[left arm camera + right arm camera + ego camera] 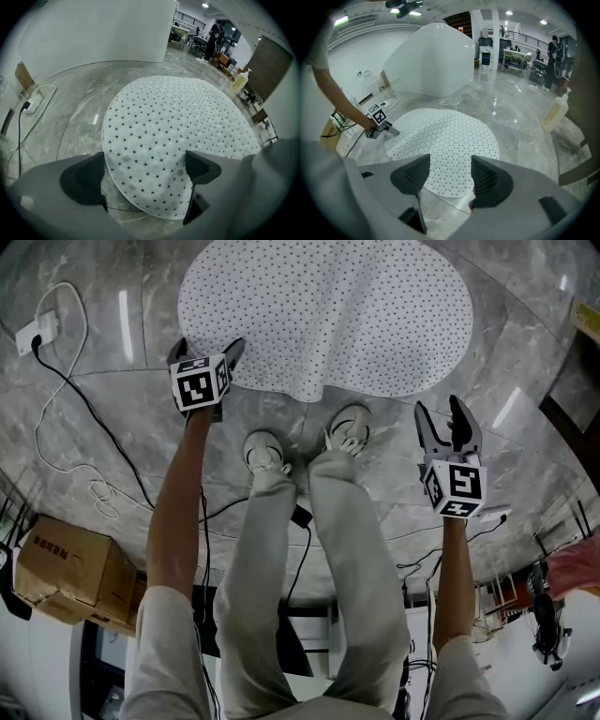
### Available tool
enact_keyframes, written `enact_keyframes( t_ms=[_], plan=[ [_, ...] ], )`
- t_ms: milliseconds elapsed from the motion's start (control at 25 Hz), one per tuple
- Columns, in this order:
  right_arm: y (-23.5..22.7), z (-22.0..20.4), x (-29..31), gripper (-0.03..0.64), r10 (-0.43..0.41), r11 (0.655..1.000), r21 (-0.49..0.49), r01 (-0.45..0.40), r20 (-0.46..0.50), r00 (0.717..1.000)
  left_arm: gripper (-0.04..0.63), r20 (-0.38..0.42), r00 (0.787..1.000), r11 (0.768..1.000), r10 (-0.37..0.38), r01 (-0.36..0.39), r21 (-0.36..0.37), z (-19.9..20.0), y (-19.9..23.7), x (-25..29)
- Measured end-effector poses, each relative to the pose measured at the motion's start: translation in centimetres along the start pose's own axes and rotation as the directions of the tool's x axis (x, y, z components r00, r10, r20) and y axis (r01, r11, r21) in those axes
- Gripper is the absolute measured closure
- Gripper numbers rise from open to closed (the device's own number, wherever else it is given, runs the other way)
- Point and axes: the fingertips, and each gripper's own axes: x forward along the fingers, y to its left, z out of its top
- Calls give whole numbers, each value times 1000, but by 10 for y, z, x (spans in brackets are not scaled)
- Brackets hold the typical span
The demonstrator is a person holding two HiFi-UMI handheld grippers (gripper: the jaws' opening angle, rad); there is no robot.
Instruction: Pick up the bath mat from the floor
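The bath mat [328,315] is a round white mat with small dark dots, lying flat on the grey marble floor. My left gripper [206,348] is at the mat's near left edge and points steeply down. In the left gripper view its jaws stand wide apart astride that rim [154,187], the pads clear of the mat [178,122]. My right gripper [441,413] hangs over bare floor, to the right of the mat's near edge. It is open with nothing between its fingers, and the mat [445,140] lies ahead of it.
The person's shoes [267,451] stand just short of the mat's near edge. A power strip [37,334] with a trailing cable lies at the left and a cardboard box [66,568] at the near left. A white tub [431,61] rises beyond the mat, with a bottle [555,115] to the right.
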Motion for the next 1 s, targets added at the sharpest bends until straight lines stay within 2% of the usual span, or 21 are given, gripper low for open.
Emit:
enact_keyframes(
  t_ms=[200, 360, 400, 440, 680, 760, 800, 840, 1000],
  plan=[
    [-2, 4, 4, 356, 3, 1000, -2, -3, 8, 1000, 77, -33, 999, 999, 30, -31, -19, 1, -1, -1],
    [1, 7, 5, 356, 13, 1000, -10, -13, 11, 1000, 101, -11, 999, 999, 44, -44, -10, 4, -8, -3],
    [1, 8, 5, 356, 14, 1000, -12, -14, 8, 1000, 183, -4, 999, 999, 43, -43, -1, 4, -14, -4],
    [2, 8, 4, 356, 14, 1000, -13, -14, 4, 1000, 225, 2, 999, 999, 44, -44, 4, 4, -19, -4],
    [-7, 13, -1, 356, 5, 1000, -3, -5, 3, 1000, 296, 29, 999, 999, 35, -35, -10, 6, -25, -6],
    [-5, 13, -1, 356, 7, 1000, 7, -7, 4, 1000, 357, 26, 999, 999, 31, -31, -9, 7, -27, -8],
    [-4, 12, -1, 356, 10, 1000, 11, -10, 4, 1000, 411, 25, 999, 999, 32, -32, 2, 8, -29, -8],
    [-3, 10, 0, 356, 11, 1000, 16, -11, 2, 1000, 507, 23, 999, 999, 34, -34, 20, 9, -32, -7],
    [-3, 2, 4, 356, 9, 999, 40, -8, -7, 1000, 534, 10, 1000, 998, 15, -16, 67, 9, -36, -8]
  ],
)
